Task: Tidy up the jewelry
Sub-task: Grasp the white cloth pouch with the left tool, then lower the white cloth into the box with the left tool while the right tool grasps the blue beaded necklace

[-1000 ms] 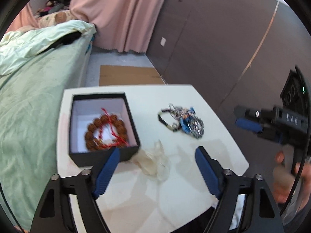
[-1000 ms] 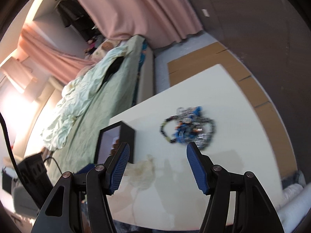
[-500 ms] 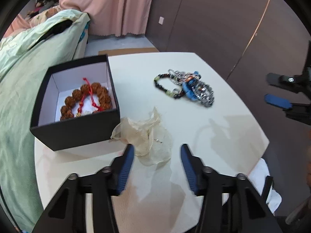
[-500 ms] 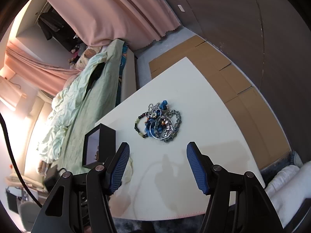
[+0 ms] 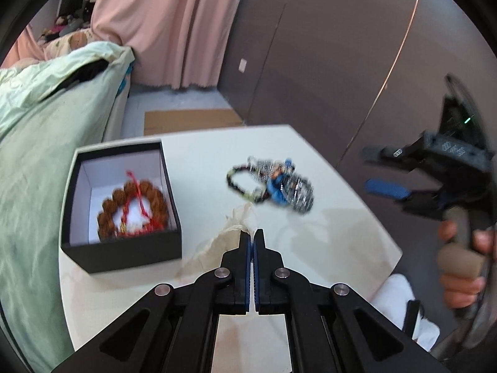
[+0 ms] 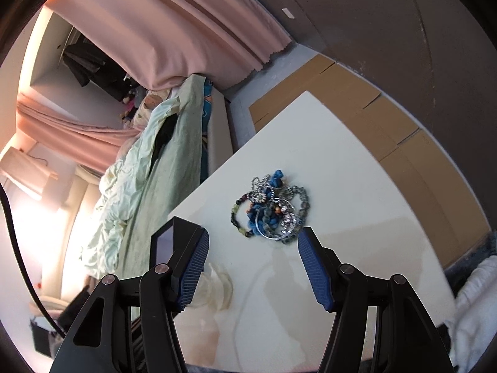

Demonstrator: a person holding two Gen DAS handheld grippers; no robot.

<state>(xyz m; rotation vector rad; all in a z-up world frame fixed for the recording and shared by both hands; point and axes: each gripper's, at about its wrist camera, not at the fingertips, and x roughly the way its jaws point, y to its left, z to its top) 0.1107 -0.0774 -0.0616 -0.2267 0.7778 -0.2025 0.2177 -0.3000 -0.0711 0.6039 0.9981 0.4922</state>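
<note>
On the left of the white table (image 5: 198,168) sat an open black box (image 5: 121,205), tight against the bed (image 5: 37,143), with a brown bead bracelet (image 5: 133,211) and its red cord already lying inside, so it probably served as the place where sorted pieces were to go. Just right of the box lay a thin, see-through pouch (image 5: 223,242). The left gripper (image 5: 252,236) had just been closing, and its blue pads met on the pouch's upper edge, pinching the thin material between them, likely to lift or steady it so something could be slipped in. Further right, well apart from the box, the rest of the jewelry (image 6: 270,208) lay in one tangled heap: a dark bead bracelet, silver chains and a blue piece, none sorted yet. On the far right, the right gripper (image 6: 253,264) hung above the table with its jaws half spread and nothing between them, aimed at the heap, apparently ready for the next piece.
</note>
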